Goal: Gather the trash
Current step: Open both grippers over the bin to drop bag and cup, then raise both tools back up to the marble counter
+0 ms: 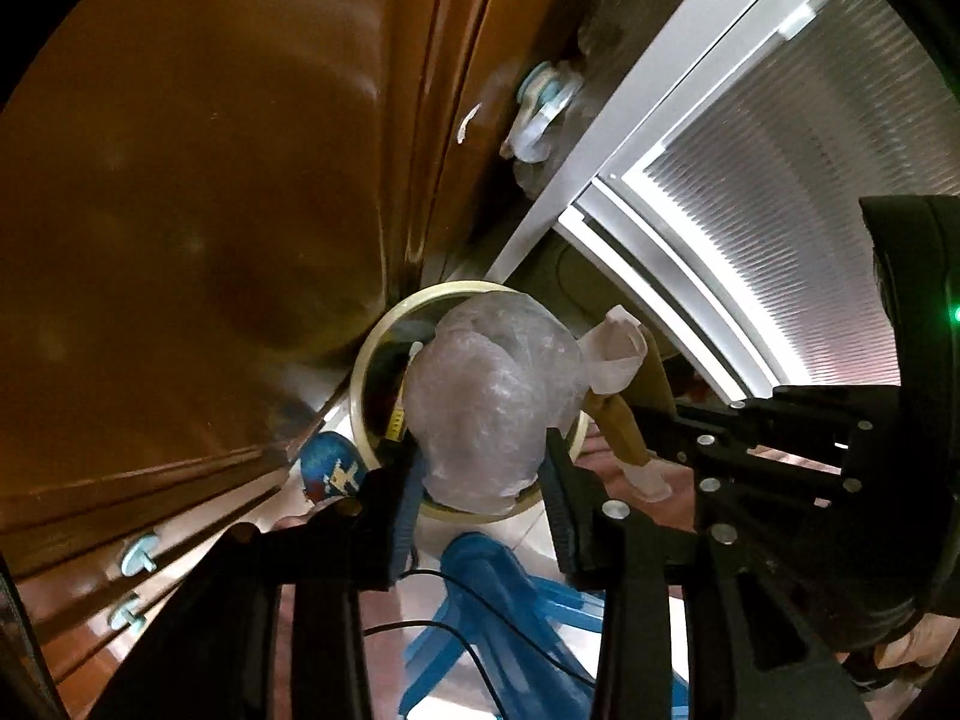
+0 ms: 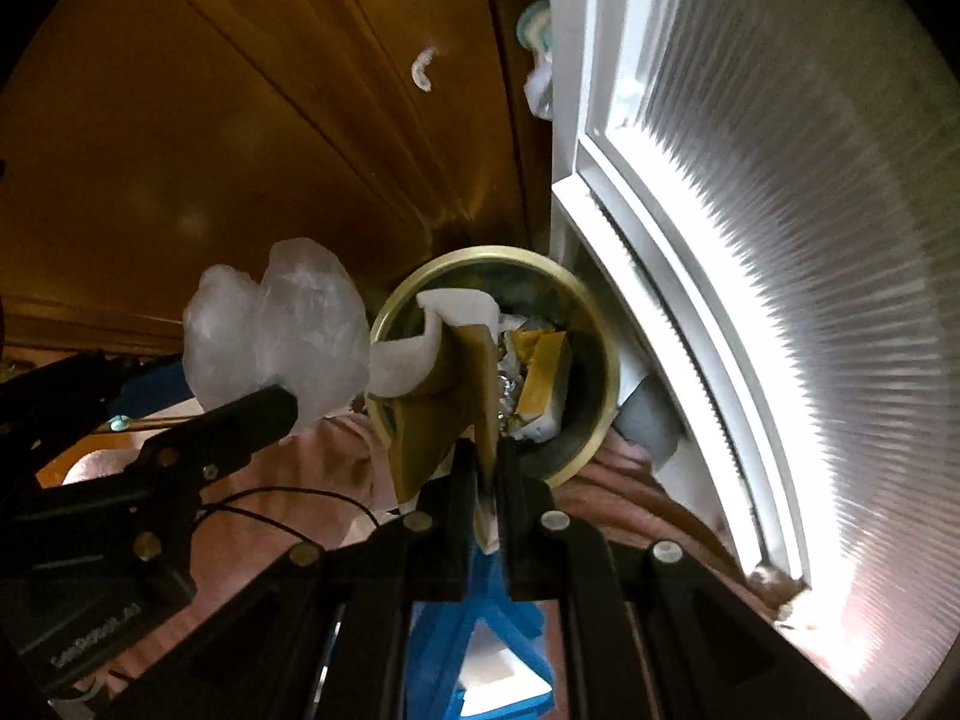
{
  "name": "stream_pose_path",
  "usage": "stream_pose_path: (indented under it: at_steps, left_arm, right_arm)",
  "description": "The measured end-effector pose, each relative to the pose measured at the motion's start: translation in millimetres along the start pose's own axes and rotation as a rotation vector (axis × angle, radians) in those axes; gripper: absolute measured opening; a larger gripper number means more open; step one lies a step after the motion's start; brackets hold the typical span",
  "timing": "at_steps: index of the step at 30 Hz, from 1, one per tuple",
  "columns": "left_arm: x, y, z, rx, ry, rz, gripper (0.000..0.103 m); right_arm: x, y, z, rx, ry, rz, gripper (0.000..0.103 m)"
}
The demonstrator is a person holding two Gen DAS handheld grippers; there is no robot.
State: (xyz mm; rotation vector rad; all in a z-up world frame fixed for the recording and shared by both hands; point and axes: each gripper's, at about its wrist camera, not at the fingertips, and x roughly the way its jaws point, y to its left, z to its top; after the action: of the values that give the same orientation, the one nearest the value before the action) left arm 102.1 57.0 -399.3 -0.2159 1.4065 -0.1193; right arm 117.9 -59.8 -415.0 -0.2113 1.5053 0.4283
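My left gripper point(image 1: 483, 468) is shut on a crumpled wad of clear plastic point(image 1: 486, 384), which hangs over the mouth of a round bin with a cream rim point(image 1: 366, 360). At the right of the left wrist view, my right gripper point(image 1: 654, 438) pinches a torn brown and white paper wrapper point(image 1: 615, 354). The right wrist view shows that gripper point(image 2: 489, 456) pointing down and shut on the wrapper point(image 2: 444, 420), right above the bin's rim point(image 2: 609, 354). Yellow and white scraps point(image 2: 540, 384) lie inside the bin. The plastic wad point(image 2: 282, 330) and the left gripper point(image 2: 282, 408) are at the left, beside the bin.
A brown wooden cabinet point(image 1: 210, 180) with pale knobs point(image 1: 138, 561) stands behind and left of the bin. A white-framed ribbed glass door point(image 1: 780, 180) runs along the right. A blue plastic stool point(image 1: 498, 600) and a black cable sit below the grippers.
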Motion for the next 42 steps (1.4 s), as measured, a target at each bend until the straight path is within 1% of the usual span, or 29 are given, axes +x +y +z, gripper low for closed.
stream_pose_path:
  at_steps: [3, 6, 8, 10, 13, 18, 21, 22, 23, 26, 30, 33, 42]
  left_arm:
    - [4.3, 2.2, 1.6, 0.008, 0.003, 0.005, 0.038]
    - [7.9, 2.6, 1.6, 0.01, 0.009, 0.009, 0.043]
    - [7.9, 3.2, 0.1, 0.012, 0.013, 0.017, 0.047]
    - [4.0, 5.5, -2.6, 0.013, 0.018, 0.017, 0.053]
    - [1.5, 6.7, -6.1, 0.012, 0.024, 0.019, 0.058]
    - [-3.7, 4.6, -11.7, 0.009, 0.03, 0.019, 0.063]
    - [-12.6, 0.8, -16.6, 0.008, 0.026, 0.022, 0.064]
    - [-16.2, -0.4, -17.6, 0.012, 0.021, 0.024, 0.067]
    - [-22.8, -2.8, -19.7, 0.016, 0.011, 0.027, 0.073]
    - [-37.7, -8.8, -22.1, 0.022, -0.018, 0.029, 0.084]
    - [-68.2, -14.9, -29.3, 0.026, -0.063, 0.035, 0.087]
    - [-92.0, -19.1, -36.4, 0.027, -0.098, 0.034, 0.092]
    - [-179.6, -30.6, -55.5, 0.056, -0.236, 0.054, 0.095]
  right_arm:
    - [4.6, -5.6, 1.5, 0.028, 0.0, 0.029, 0.008]
    - [5.3, -9.9, 2.0, 0.05, -0.007, 0.044, 0.016]
    - [3.5, -10.0, 1.8, 0.054, -0.014, 0.052, 0.025]
    - [0.3, -11.8, 1.2, 0.058, -0.02, 0.056, 0.025]
    - [-6.1, -12.2, 0.2, 0.061, -0.036, 0.055, 0.025]
    - [-19.8, -13.3, -3.7, 0.057, -0.066, 0.047, 0.025]
    - [-36.9, -13.0, -10.5, 0.057, -0.085, 0.039, 0.025]
    - [-43.4, -12.7, -12.4, 0.058, -0.096, 0.04, 0.025]
    - [-47.2, -12.4, -13.6, 0.057, -0.103, 0.041, 0.025]
    - [-62.8, -10.8, -18.5, 0.047, -0.126, 0.034, 0.025]
    - [-92.0, -3.9, -28.9, 0.017, -0.164, 0.013, 0.025]
    - [-115.2, 4.7, -37.3, -0.017, -0.207, 0.0, 0.025]
    - [-191.2, 31.9, -60.9, -0.142, -0.386, -0.07, 0.026]
